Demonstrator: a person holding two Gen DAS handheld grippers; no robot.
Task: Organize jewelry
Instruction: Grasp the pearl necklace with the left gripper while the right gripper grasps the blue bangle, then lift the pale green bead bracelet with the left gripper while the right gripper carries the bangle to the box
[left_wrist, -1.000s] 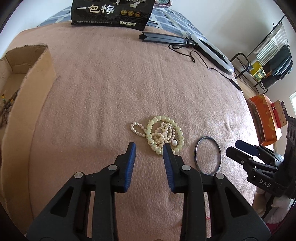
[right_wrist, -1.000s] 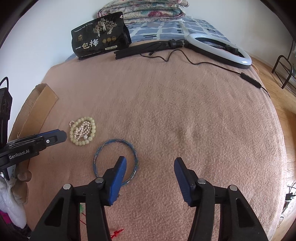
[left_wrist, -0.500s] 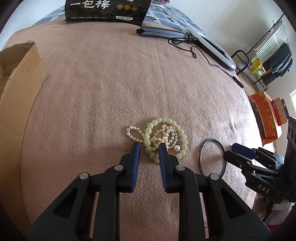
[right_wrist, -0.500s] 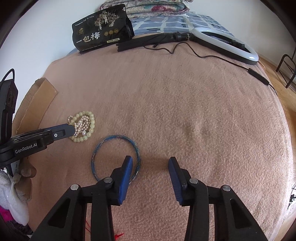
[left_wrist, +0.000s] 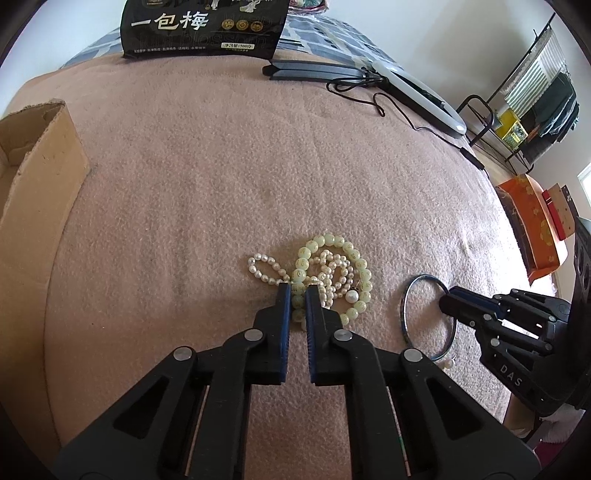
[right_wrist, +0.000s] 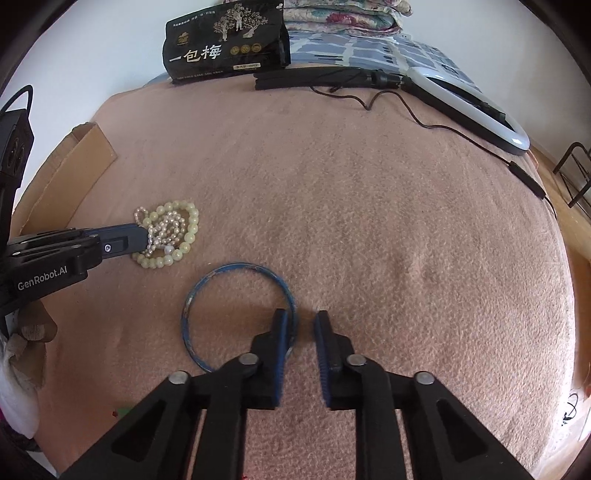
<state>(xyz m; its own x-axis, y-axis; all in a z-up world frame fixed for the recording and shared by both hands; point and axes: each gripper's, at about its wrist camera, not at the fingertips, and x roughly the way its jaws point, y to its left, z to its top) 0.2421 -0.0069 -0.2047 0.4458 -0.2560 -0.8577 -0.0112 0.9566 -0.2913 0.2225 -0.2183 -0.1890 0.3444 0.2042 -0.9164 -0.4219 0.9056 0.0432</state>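
Bed (right_wrist: 369, 221), pink fleece blanket cover. Far edge: black snack bag (right_wrist: 225, 48), folded tripod (right_wrist: 314, 77), ring light (right_wrist: 469, 107) with cable. Left edge: cardboard box (left_wrist: 33, 166). Near edge: bead bracelets (left_wrist: 332, 273), blue bangle (right_wrist: 236, 314), just beside.

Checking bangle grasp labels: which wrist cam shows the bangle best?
Right wrist: the bangle shows as a nearly whole blue ring on the blanket. Left wrist shows it at the frame's side, squashed, the right gripper at its rim.

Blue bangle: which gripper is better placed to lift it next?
Right. The right gripper is shut on the near rim of the blue bangle; the left gripper is busy, shut on the green bead bracelet.
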